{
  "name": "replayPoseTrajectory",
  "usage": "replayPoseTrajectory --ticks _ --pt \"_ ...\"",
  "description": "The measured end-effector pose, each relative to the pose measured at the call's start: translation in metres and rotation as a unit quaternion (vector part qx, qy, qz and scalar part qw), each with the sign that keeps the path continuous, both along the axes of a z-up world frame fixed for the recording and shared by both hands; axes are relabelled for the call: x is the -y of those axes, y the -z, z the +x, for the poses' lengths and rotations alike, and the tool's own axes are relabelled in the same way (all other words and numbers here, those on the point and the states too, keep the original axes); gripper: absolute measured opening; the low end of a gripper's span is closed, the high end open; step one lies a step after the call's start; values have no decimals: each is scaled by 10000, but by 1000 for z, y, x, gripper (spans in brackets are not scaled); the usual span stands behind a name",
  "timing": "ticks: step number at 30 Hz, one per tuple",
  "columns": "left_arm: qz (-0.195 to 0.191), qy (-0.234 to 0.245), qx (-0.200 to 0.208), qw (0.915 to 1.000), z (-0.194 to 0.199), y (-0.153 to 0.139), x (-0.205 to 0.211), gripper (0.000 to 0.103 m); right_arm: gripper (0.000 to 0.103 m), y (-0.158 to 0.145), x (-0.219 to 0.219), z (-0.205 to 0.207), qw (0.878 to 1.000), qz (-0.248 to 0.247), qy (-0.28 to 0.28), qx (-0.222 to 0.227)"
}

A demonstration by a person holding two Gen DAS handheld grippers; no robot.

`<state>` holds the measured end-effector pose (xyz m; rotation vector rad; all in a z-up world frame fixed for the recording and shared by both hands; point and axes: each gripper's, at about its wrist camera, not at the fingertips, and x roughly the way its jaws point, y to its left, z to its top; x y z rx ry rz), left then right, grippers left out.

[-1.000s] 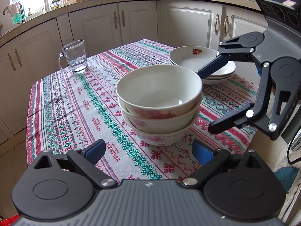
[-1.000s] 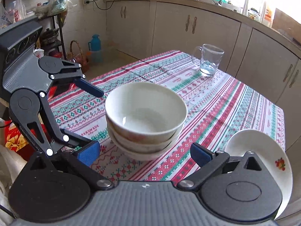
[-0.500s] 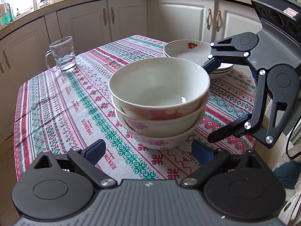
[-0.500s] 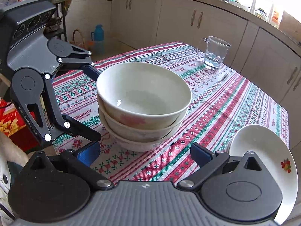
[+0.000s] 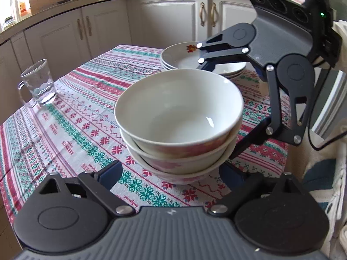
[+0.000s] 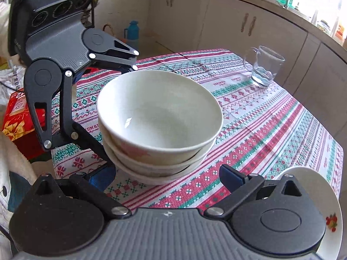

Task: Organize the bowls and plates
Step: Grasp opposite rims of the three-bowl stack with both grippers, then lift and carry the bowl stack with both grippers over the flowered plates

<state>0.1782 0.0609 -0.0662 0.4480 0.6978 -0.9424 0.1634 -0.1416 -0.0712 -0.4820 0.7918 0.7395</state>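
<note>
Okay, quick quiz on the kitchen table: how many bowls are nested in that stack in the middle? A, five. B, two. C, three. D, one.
C: the stack of bowls shows three separate rims nested one inside another, standing on the patterned tablecloth, and the right wrist view shows the same three layers.

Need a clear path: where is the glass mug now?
Left wrist view: the glass mug stands near the tablecloth's far-left edge, apart from the bowl stack.

Black linkage tool (image 5: pixel 171 174) with blue pads (image 5: pixel 111 173), silver pivot screws, ribbed grey housing and a green indicator light.
</note>
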Motion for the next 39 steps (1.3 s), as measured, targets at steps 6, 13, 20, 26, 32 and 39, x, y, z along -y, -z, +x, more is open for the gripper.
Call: replayPoseTrajectory --ticks 6,13,20,26,32,39 --pt "-77 329 -155 9993 12 0 -2 94 102 -2 0 8 9995 33 -288 -106" --pt "-147 615 -304 9975 21 3 -4 92 98 0 1 16 9979 128 -544 -312" --pt "-227 877 -429 9950 26 4 -4 84 92 -4 -1 17 9960 89 -782 -432" --pt "-250 951 -475 9940 30 5 -5 85 92 -2 -1 22 9953 112 -830 -489" --pt "-227 1012 -504 9933 32 5 -4 87 92 -2 1 24 9947 153 -863 -543" --pt "-199 1083 -547 9924 35 4 -2 86 92 -1 -1 25 9941 171 -872 -626"
